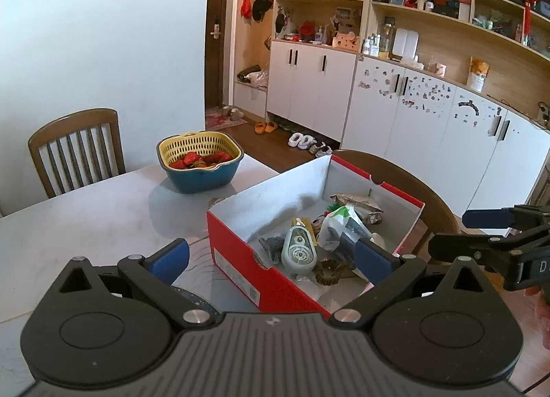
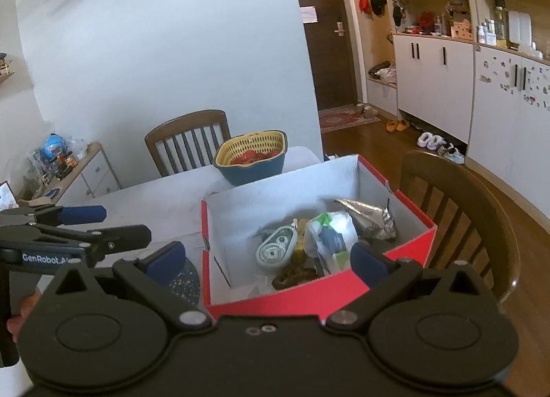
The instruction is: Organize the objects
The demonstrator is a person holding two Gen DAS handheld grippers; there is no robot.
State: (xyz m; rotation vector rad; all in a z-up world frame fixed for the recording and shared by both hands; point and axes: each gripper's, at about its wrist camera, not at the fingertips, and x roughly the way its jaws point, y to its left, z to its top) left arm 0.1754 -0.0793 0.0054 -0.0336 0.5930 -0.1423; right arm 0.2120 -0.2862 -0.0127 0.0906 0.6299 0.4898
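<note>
A red shoe box (image 1: pixel 240 252) (image 2: pixel 275 297) with a white inside stands open on the pale table (image 1: pixel 86 225). In it lie a white-green gear-patterned dispenser (image 1: pixel 299 249) (image 2: pixel 276 250), a white plastic bag (image 1: pixel 338 225) (image 2: pixel 331 235), a foil snack bag (image 1: pixel 361 204) (image 2: pixel 371 218) and a brown scrunchie (image 1: pixel 326 271) (image 2: pixel 294 275). My left gripper (image 1: pixel 271 261) (image 2: pixel 125 223) hovers open over the box's near left corner and holds nothing. My right gripper (image 2: pixel 268 261) (image 1: pixel 448 232) is open above the box's near edge, also with nothing in it.
A dark speckled round disc (image 2: pixel 185 280) (image 1: pixel 202 300) lies on the table left of the box. A yellow-and-blue basket of strawberries (image 1: pixel 199 156) (image 2: pixel 252 156) stands behind it. Wooden chairs (image 1: pixel 75 152) (image 2: pixel 460 211) stand at the far side and right of the table.
</note>
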